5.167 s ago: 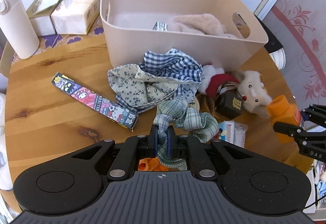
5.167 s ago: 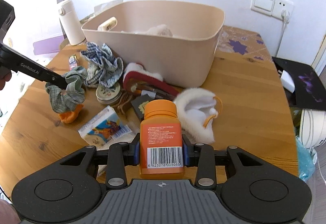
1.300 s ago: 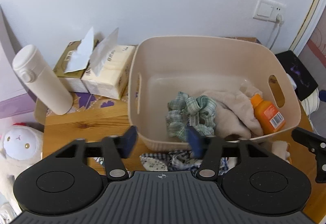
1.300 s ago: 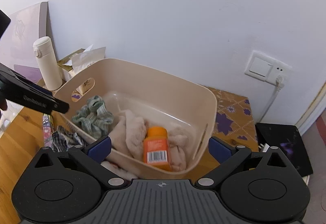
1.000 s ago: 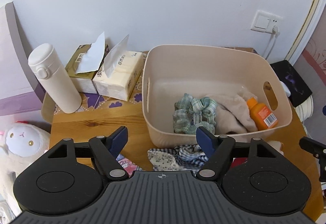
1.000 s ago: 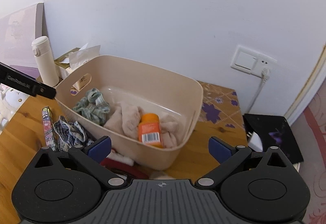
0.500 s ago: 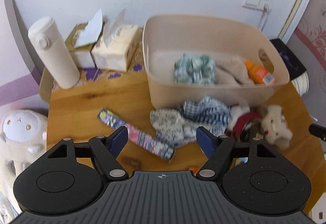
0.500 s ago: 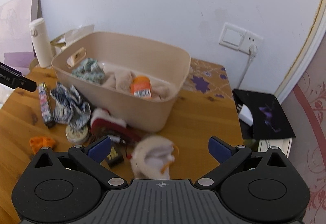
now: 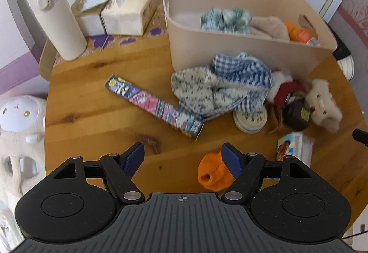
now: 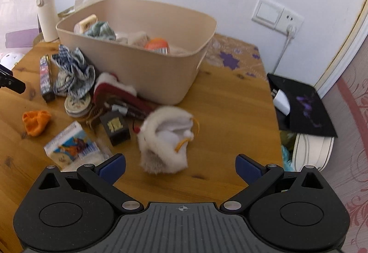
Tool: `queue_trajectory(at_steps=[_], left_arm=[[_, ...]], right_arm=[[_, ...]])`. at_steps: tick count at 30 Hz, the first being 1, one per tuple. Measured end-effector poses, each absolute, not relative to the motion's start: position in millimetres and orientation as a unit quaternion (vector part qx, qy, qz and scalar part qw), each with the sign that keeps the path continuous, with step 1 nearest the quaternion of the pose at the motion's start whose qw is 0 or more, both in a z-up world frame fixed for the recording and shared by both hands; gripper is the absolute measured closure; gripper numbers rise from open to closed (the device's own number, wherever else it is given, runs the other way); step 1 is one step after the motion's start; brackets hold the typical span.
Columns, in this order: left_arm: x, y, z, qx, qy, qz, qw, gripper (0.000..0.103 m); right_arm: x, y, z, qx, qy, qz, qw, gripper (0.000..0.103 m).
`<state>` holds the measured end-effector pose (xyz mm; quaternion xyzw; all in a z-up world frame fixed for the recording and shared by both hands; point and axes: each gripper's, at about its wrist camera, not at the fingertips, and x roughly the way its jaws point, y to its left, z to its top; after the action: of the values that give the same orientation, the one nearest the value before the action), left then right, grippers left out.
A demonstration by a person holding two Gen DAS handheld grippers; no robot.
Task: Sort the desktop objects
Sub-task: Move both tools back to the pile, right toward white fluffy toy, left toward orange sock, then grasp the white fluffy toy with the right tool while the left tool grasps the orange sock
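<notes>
A beige bin (image 9: 232, 50) (image 10: 161, 73) at the back of the wooden table holds a green plaid scrunchie (image 9: 224, 17), a beige cloth and an orange bottle (image 9: 301, 33) (image 10: 157, 44). In front of it lie blue checked cloths (image 9: 220, 87), a cartoon-printed long box (image 9: 154, 103), a round tin (image 9: 250, 118), a small black box (image 10: 116, 127) and a white plush toy (image 10: 166, 135). My left gripper (image 9: 182, 158) is open and empty above the table, its right finger beside an orange cloth (image 9: 212, 172). My right gripper (image 10: 180, 166) is open and empty just before the white plush.
A white flask (image 9: 57, 18) and two tissue boxes (image 9: 119, 11) stand at the back left. A tissue pack (image 10: 73, 147) lies near the front. A white plush sheep (image 9: 18, 119) sits off the table's left edge. A black bag (image 10: 301, 106) lies beyond the right edge.
Both grippers let go of the scrunchie and the orange bottle into the bin, then drew back and came down toward the table's front. Both are open now.
</notes>
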<state>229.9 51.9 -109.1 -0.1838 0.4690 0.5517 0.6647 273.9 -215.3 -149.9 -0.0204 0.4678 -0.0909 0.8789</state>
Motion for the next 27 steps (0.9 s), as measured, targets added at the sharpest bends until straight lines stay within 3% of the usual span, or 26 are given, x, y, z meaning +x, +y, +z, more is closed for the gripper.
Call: queue_trajectory(at_steps=[16,27], left_arm=[[236,47,-162,-0.221,0.519,0.544,0.621,0.028],[242,57,-180,-0.22,0.525,0.562,0.6,0.028]], right_arm=[[301,-218,-199,-0.03,0.522,-0.032,0.852,0.0],[321,-220,-217,-0.05,0.519,-0.018,0.853,0.01]])
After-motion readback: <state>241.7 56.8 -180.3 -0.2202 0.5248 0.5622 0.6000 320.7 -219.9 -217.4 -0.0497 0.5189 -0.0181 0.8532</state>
